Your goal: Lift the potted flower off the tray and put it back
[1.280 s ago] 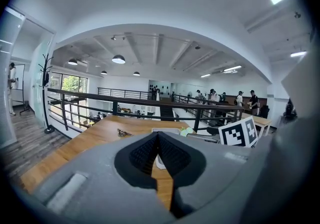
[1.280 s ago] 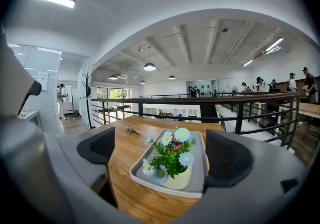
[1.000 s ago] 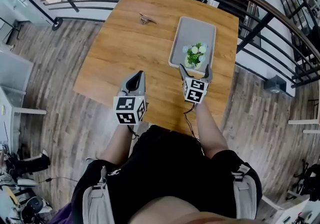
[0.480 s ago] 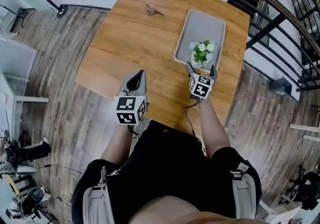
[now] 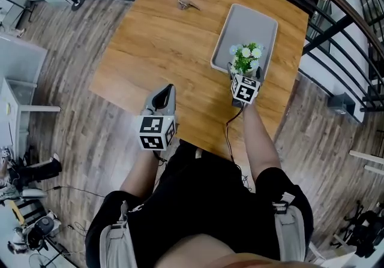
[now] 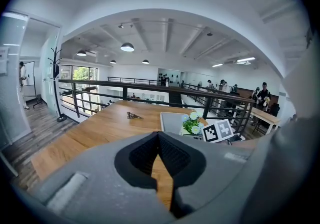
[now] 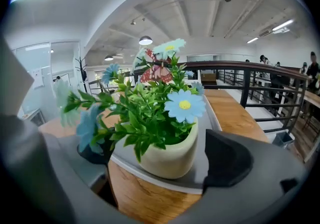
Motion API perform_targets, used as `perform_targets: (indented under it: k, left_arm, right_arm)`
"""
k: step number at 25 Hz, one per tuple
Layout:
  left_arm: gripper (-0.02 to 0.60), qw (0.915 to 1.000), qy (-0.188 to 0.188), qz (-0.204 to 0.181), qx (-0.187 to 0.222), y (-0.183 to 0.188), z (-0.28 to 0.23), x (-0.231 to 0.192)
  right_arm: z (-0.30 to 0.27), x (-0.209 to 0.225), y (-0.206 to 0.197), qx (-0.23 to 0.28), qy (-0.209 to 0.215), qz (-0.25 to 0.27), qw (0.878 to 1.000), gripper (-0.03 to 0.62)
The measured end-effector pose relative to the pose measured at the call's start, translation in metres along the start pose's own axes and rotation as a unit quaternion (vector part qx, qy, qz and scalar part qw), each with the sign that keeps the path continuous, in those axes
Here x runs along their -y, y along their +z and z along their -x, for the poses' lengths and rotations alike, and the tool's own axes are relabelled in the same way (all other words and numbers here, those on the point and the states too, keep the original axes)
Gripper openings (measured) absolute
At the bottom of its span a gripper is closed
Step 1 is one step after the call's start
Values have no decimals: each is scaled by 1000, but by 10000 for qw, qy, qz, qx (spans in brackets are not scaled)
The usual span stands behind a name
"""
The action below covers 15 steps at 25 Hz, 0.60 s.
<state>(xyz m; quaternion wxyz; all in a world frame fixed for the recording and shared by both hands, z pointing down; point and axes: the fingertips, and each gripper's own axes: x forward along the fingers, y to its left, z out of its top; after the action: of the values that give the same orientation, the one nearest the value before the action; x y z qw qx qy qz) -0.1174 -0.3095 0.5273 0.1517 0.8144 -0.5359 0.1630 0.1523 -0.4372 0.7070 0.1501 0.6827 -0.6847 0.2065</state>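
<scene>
The potted flower (image 5: 245, 58), a cream pot (image 7: 165, 154) with green leaves and pale blue and white blooms, stands at the near end of the grey tray (image 5: 247, 22) on the wooden table (image 5: 162, 39). My right gripper (image 5: 244, 71) is open at the tray's near rim (image 7: 161, 180), one jaw on each side of the pot. The right pad (image 7: 227, 160) stands apart from the pot, and leaves hide the left one. My left gripper (image 5: 164, 94) is shut and empty over the table's near edge, well left of the tray. From the left gripper view the flower (image 6: 191, 123) shows ahead to the right.
A small metal object (image 5: 188, 2) lies on the far left part of the table. Black railings (image 5: 336, 15) run close round the far and right sides. The table's near edge (image 5: 198, 138) is right in front of the person, with plank floor (image 5: 72, 81) to the left.
My right gripper has moved forward until its open jaws flank the pot at the tray's near end. The left gripper has stayed where it was, still shut.
</scene>
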Motion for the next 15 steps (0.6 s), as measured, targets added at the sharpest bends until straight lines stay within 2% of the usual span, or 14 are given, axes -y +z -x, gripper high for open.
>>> perform_targets:
  k: [4,10,11,12,15]
  left_arm:
    - [12,9999,112,5,-45,-5,3,-2]
    - [12,9997,241,14,-81,-8,9,-9]
    - [12,9997,251,12,-71,-7,10,-9]
    - [12,9997,253,8,-60,-6,11,-10]
    - [12,9998,214,-14,-37,-5,14,-9]
  right_arm:
    - [-14,3,0,-20,-39,302,9995,549]
    - [-29,7,-7,-250,-2,198,9995,547]
    - [-28,9,-7,-310,-6,153,9994,536]
    - [-26,10,-7,-379,-12,125,9992,489]
    - [-20,12,-5,-499,4,169,9986,483]
